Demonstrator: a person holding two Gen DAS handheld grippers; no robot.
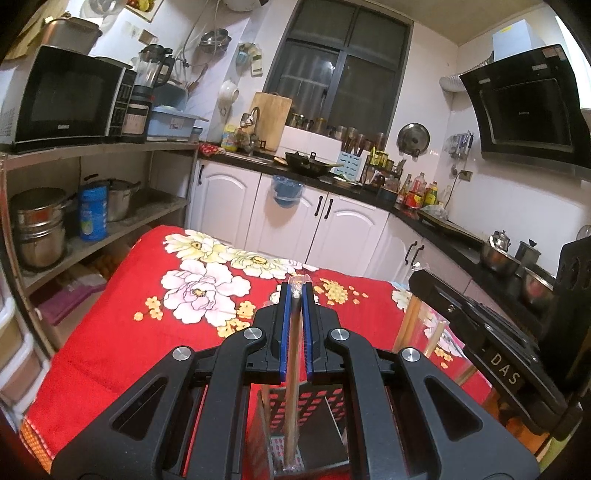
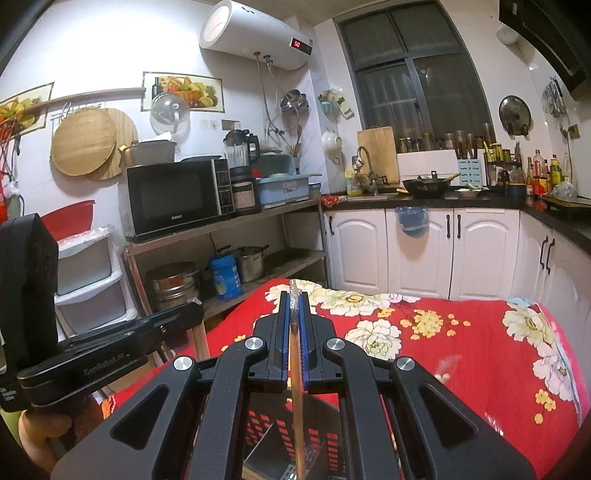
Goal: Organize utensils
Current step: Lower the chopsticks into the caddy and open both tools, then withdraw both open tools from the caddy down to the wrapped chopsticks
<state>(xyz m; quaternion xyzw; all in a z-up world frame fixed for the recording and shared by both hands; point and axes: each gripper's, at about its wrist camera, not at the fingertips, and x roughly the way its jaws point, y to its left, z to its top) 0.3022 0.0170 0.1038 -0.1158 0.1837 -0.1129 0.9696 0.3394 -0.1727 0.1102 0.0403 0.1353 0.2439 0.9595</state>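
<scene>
Wall-mounted water heater point(image 2: 255, 35) solely in right wrist view

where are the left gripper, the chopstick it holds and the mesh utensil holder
left gripper point(image 1: 296, 291): left wrist view, midway between its fingertips
wrapped chopstick point(image 1: 291, 373): left wrist view, middle of its wooden shaft
mesh utensil holder point(image 1: 314, 410): left wrist view, its perforated back wall

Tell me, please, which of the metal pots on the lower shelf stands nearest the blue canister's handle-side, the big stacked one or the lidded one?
The lidded pot, directly beside the blue canister on its window side, partly behind it; the larger stacked pot stands apart on the other side.
</scene>
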